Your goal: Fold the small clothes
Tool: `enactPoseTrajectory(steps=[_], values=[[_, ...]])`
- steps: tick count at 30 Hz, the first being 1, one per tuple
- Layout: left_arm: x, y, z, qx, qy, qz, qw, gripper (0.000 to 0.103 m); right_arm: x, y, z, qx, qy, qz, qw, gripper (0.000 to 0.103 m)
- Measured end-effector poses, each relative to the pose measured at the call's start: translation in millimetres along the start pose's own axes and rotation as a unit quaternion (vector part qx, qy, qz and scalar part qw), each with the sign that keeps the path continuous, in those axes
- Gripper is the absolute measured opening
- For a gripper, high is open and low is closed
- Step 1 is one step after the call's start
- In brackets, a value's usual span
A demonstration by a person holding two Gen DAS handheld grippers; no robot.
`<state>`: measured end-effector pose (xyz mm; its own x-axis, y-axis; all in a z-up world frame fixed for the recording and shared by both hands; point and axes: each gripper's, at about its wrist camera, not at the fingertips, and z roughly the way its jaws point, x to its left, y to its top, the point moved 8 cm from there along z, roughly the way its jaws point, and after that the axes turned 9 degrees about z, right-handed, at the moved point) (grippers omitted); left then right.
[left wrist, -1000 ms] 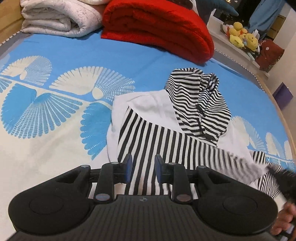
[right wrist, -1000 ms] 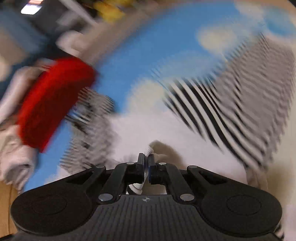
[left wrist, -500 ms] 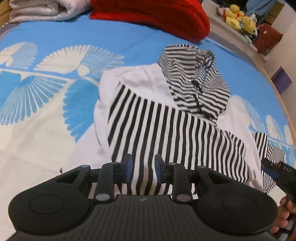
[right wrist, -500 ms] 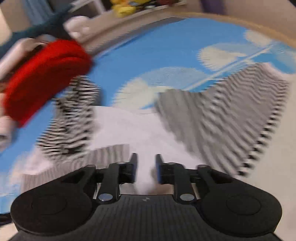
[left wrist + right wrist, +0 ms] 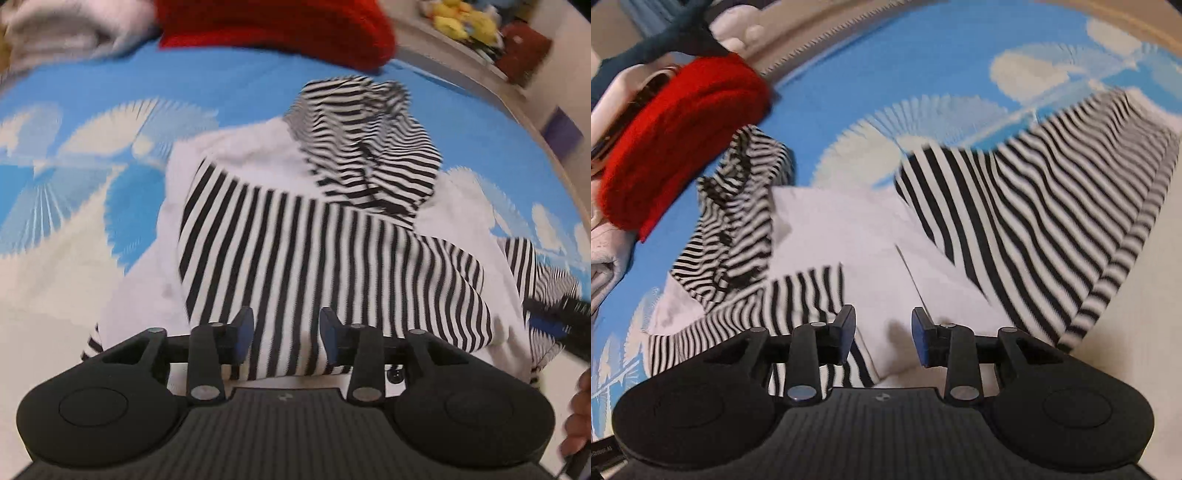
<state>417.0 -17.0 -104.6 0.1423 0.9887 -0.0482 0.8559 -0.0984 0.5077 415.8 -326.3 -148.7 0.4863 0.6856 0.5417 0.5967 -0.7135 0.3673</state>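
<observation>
Your left gripper (image 5: 286,334) hangs just over the near edge of the striped garment (image 5: 332,251), and its jaws stand apart, having just been opening; striped cloth shows in the gap between them, but the pads do not press on it. The garment, one piece in black-and-white stripes with plain white panels, lies spread on the bed (image 5: 221,85), running from your jaws toward 12 o'clock. Its striped hood (image 5: 373,144) is bunched at about 1 o'clock in the left wrist view, and one striped sleeve is folded across the white body directly ahead of your jaws.

Your right gripper (image 5: 882,334) hovers over the white body of the same garment (image 5: 849,236). Its jaws have also just been opening and stand apart with only white cloth behind the gap, nothing clamped. From there a broad striped panel fans out toward 2 o'clock, a narrower striped sleeve lies at 10 o'clock just beside the left finger, and the hood sits farther off at 10 o'clock.

One red folded blanket (image 5: 280,26) lies at the far end of the bed at 12 o'clock in the left view, well apart from the garment, with one pale folded blanket (image 5: 74,29) touching it at 11 o'clock. Yellow plush toys (image 5: 465,22) sit beyond the bed at 1 o'clock; their number is too blurred to count.
</observation>
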Motion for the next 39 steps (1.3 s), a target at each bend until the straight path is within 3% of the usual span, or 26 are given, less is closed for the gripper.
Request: enactPoseTrajectory(steps=[5,8,13,17,20,22,24,27,31,36,39], values=[[-25.8,0.7,-9.2,-0.017,0.011,0.031,0.9993,0.045,17.0,5.0,-29.9,-0.026,0.028,-0.059,0.998,0.038],[-34.5,-0.4,-15.2,-0.025,0.014,0.034,0.9990,0.046,16.5,3.9,-51.2,-0.054,0.023,-0.090,0.994,0.038],[-46.6,-8.1,-25.8,-0.036,0.014,0.049,0.9980,0.048,1.6,6.4,-74.3,-0.078,0.035,-0.066,0.994,0.038],[-44.2,-10.0,-42.5,-0.061,0.014,0.028,0.9977,0.048,-15.0,12.7,-86.3,-0.089,0.037,-0.048,0.994,0.038],[-45.2,-10.5,-54.0,-0.078,0.010,0.022,0.9966,0.048,-36.6,21.8,-92.3,-0.095,0.035,-0.023,0.995,0.038],[-46.7,-9.2,-62.4,-0.102,0.006,0.017,0.9946,0.052,-53.3,33.2,-97.6,-0.110,0.024,-0.015,0.994,0.038],[-48.9,-6.3,-70.7,-0.138,0.006,0.017,0.9903,0.062,-71.0,46.9,-103.6,-0.129,0.012,-0.010,0.992,0.038],[-50.8,1.3,-77.0,-0.174,0.012,0.003,0.9846,0.065,-104.8,72.5,-110.2,-0.155,-0.011,0.013,0.988,0.038],[-56.3,14.5,-77.3,-0.188,-0.001,-0.020,0.9820,0.065,-156.0,100.5,-107.4,-0.170,-0.038,0.068,0.982,0.038],[-70.8,22.4,-65.2,-0.170,-0.041,0.004,0.9846,0.064,-204.2,124.8,-89.7,-0.171,-0.054,0.127,0.976,0.038],[-71.8,22.6,-57.0,-0.162,-0.031,0.016,0.9861,0.064,-225.3,132.7,-70.4,-0.160,-0.063,0.155,0.973,0.038]])
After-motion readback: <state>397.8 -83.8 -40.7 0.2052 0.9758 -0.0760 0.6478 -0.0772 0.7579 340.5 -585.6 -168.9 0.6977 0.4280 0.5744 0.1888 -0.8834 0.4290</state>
